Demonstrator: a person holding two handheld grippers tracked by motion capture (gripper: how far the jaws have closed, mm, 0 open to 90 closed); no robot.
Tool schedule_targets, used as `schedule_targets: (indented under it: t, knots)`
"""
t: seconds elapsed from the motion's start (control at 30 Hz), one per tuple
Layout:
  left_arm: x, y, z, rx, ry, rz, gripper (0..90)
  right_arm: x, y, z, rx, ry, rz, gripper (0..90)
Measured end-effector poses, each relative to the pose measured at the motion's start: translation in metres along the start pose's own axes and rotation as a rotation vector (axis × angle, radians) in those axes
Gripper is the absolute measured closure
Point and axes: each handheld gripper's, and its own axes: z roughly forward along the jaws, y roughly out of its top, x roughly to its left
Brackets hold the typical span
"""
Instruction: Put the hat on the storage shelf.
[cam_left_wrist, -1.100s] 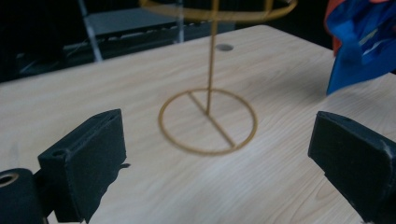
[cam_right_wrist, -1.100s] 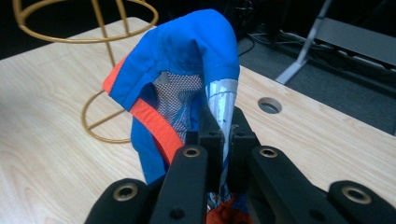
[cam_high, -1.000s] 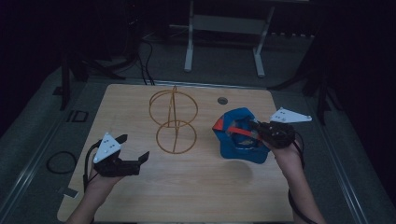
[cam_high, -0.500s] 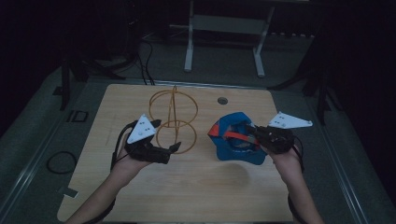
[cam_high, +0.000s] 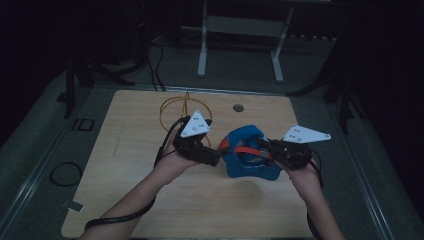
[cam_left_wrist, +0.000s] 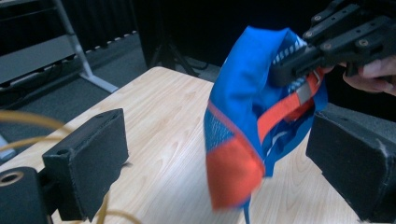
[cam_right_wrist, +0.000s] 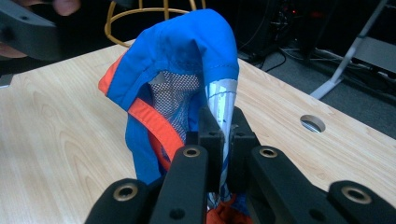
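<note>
While right tool (cam_high: 265, 146) stays clamped on blue cloth (cam_high: 250, 157), lifting it above desk (cam_high: 135, 125), we have swung left tool (cam_high: 216, 161) across from left side; jaws apart, bracketing hanging orange corner. Second grip likely next. Wire frame (cam_high: 175, 107) behind.

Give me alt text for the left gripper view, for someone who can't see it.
A blue and orange cloth garment hangs lifted above a light wooden table, pinched near its top by the right gripper. The left gripper has its two black jaws open on either side of the cloth, not pressing it. A yellow wire frame shows at the left edge.
</note>
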Motion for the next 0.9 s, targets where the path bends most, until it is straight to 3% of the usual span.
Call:
schedule_targets:
  t: [0.07,0.23,0.4,0.53,0.6,0.63,0.73,0.83,0.9]
  knots:
    - [-0.001,0.004,0.008,-0.006,-0.016,-0.005,6.6,0.002,0.0,0.0,0.003,0.007,-0.009,88.2]
    - [-0.006,0.011,0.024,0.008,-0.044,0.03,10.8,0.006,0.003,0.0,-0.006,0.023,-0.021,88.2]
    - [-0.008,0.014,0.04,0.058,-0.091,0.03,17.1,0.011,0.006,-0.001,-0.014,0.034,-0.033,88.2]
    - [-0.009,0.011,0.047,0.082,-0.121,0.032,27.4,0.013,0.007,-0.001,-0.018,0.039,-0.035,88.1]
    - [-0.01,0.01,0.05,0.105,-0.115,0.043,34.2,0.013,0.008,-0.002,-0.023,0.042,-0.036,88.1]
    - [-0.01,0.009,0.051,0.109,-0.135,0.046,36.9,0.013,0.008,-0.002,-0.023,0.041,-0.037,88.2]
    - [-0.011,0.009,0.053,0.12,-0.139,0.056,45.8,0.014,0.009,-0.001,-0.022,0.037,-0.041,88.2]
    - [-0.012,0.012,0.059,0.166,-0.129,0.075,53.2,0.014,0.008,0.0,-0.017,0.034,-0.04,88.1]
    - [-0.012,0.013,0.06,0.163,-0.127,0.064,58.7,0.014,0.008,0.001,-0.015,0.032,-0.04,88.2]
